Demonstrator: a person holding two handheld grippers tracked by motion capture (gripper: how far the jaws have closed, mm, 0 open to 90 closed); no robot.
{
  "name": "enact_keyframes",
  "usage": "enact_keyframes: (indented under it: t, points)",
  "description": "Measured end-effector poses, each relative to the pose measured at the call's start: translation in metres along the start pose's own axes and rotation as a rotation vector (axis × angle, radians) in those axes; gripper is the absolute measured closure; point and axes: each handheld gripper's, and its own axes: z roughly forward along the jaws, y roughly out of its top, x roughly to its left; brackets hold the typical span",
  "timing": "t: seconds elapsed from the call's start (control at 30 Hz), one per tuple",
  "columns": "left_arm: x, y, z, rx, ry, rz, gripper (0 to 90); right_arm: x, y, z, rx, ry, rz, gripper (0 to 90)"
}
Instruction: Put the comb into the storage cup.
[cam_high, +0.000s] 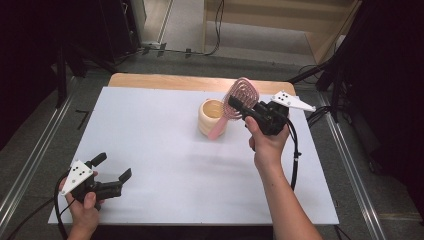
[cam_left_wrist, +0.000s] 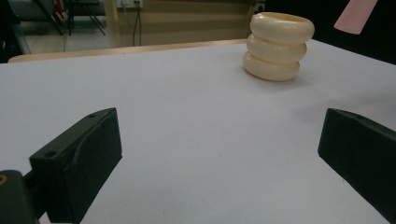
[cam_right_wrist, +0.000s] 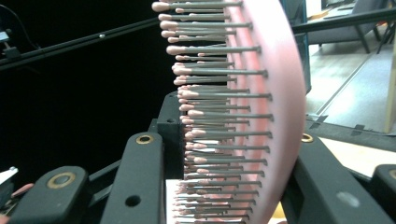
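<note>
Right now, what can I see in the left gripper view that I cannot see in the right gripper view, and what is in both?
The left gripper view has the cream holder standing upright on the white table, and the left gripper with its jaws wide apart and nothing between them. The right gripper view has the brush's bristles close up and the right gripper clamped on the brush head. Both share the pink hairbrush: in the left gripper view just its handle tip, at the top right.
</note>
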Motion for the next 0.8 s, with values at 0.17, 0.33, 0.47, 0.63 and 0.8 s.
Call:
enact_keyframes:
  t: [0.17, 0.33, 0.47, 0.63, 0.8]
  points:
    - [0.000, 0.000, 0.000, -0.002, -0.002, -0.003, 0.0, -0.003, 0.004, 0.002, -0.007, -0.005, -0.009, 62.3]
    - [0.000, 0.000, -0.001, -0.010, -0.004, -0.004, 0.0, -0.007, 0.008, 0.003, -0.019, -0.016, 0.000, 62.3]
    - [0.001, 0.000, -0.002, -0.011, 0.000, -0.003, 0.0, -0.009, 0.013, 0.005, -0.031, -0.020, -0.009, 62.3]
    - [0.001, 0.000, -0.003, -0.019, 0.004, -0.002, 0.0, -0.010, 0.017, 0.007, -0.035, -0.026, -0.021, 62.3]
    - [0.001, 0.000, -0.003, -0.028, 0.004, -0.005, 0.0, -0.014, 0.023, 0.008, -0.055, -0.037, -0.024, 62.3]
